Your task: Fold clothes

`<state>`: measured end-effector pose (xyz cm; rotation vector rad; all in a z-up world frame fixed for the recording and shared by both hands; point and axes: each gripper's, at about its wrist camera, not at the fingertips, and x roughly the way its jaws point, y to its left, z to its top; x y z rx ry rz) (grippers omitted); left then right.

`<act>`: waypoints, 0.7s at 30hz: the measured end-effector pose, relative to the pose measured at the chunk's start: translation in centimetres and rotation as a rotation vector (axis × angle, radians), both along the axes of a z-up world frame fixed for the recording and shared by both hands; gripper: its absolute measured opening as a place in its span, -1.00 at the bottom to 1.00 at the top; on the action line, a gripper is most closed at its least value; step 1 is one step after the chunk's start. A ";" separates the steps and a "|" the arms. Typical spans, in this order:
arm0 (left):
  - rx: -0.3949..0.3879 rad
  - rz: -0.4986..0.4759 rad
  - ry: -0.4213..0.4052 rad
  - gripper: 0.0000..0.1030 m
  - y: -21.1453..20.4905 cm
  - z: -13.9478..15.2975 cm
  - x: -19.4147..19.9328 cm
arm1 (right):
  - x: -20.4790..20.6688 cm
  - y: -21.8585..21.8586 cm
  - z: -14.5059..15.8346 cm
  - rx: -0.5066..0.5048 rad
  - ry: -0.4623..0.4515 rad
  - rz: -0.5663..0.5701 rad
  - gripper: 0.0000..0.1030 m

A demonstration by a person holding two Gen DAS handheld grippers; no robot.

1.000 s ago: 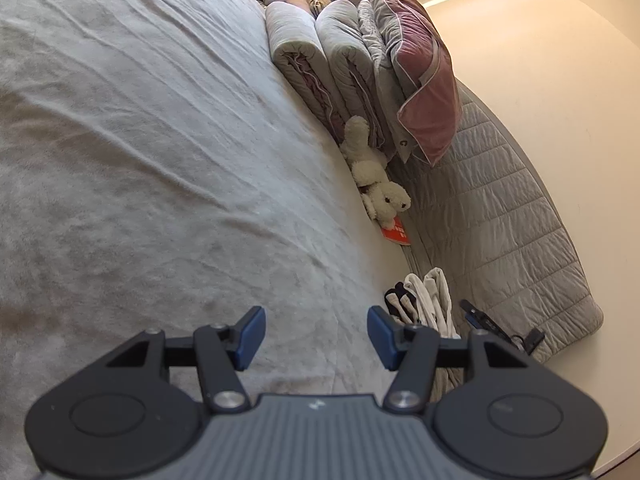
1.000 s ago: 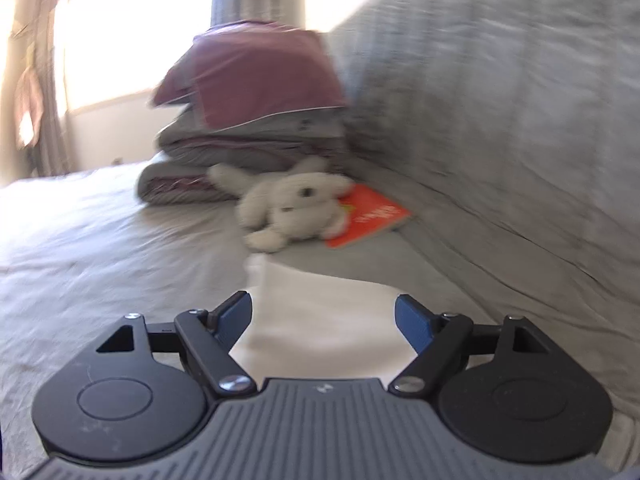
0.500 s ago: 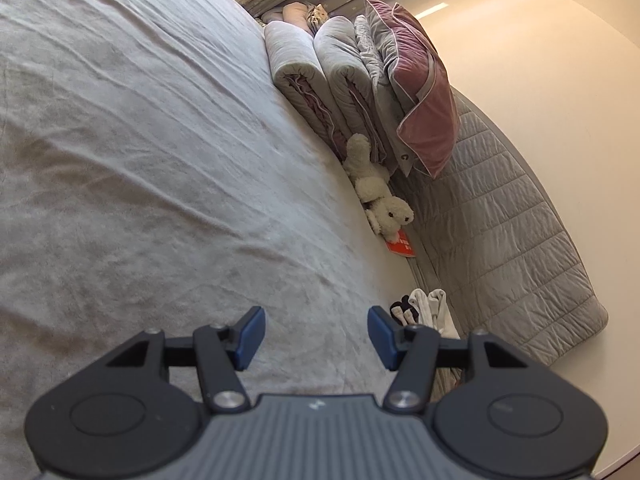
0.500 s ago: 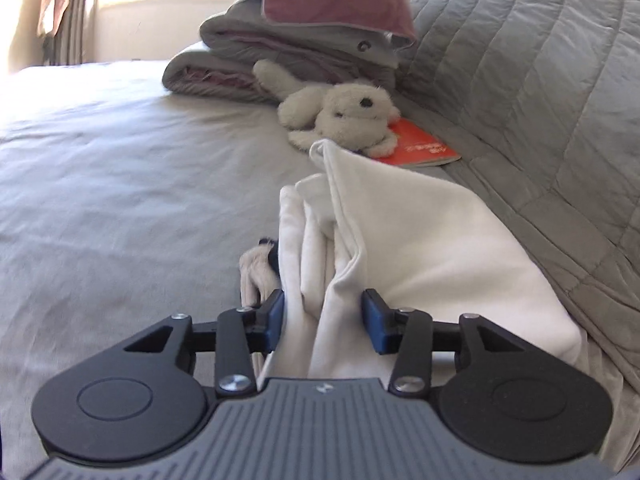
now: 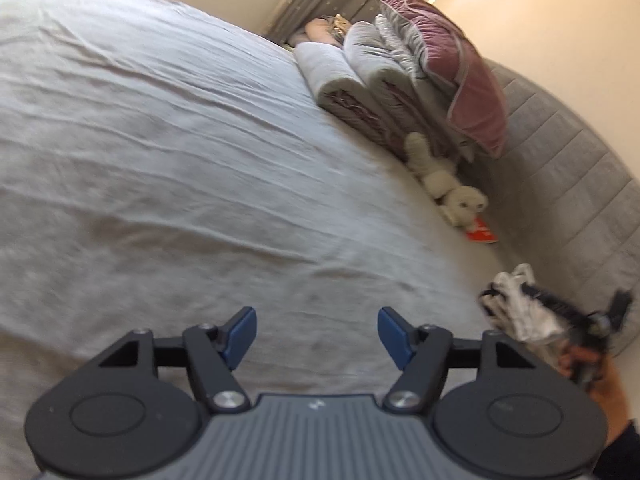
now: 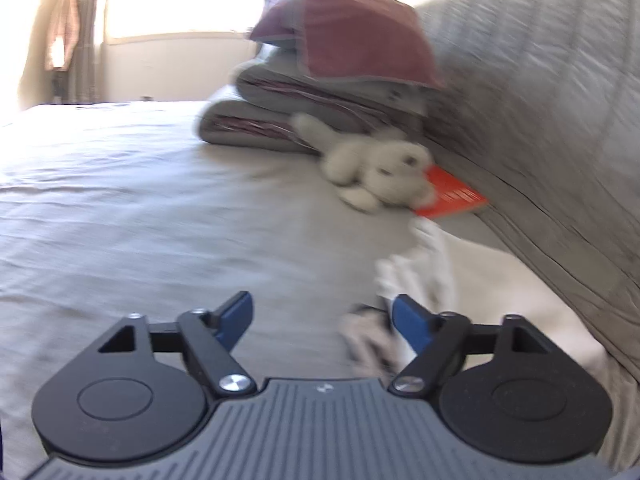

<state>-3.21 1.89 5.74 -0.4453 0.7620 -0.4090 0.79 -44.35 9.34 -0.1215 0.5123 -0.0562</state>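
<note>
white clothes [image 6: 472, 280] lie crumpled on the bed [image 6: 140, 200] at its headboard edge, just short of the plush toy [image 6: 380, 172] and red booklet [image 6: 452, 196]. right gripper [image 6: 322, 316] is spread, empty, its right finger touching the cloth. left gripper [image 5: 312, 334] hovers spread over bare sheet.

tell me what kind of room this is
Most likely a bedroom. A wide bed covered by a grey sheet fills the view, with folded blankets and a pink pillow stacked against a padded headboard, and a stuffed toy beside them.
</note>
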 end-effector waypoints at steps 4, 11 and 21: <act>0.112 0.064 -0.012 0.54 0.8 0.7 -0.3 | 0.3 5.3 1.9 0.057 0.024 0.091 0.96; 0.241 0.173 -0.005 0.64 2.8 1.4 -0.4 | 0.1 14.4 3.8 0.191 0.147 0.228 1.00; 0.415 0.255 0.014 0.74 3.2 0.7 -0.2 | -0.6 22.9 -1.0 0.278 0.213 0.360 1.00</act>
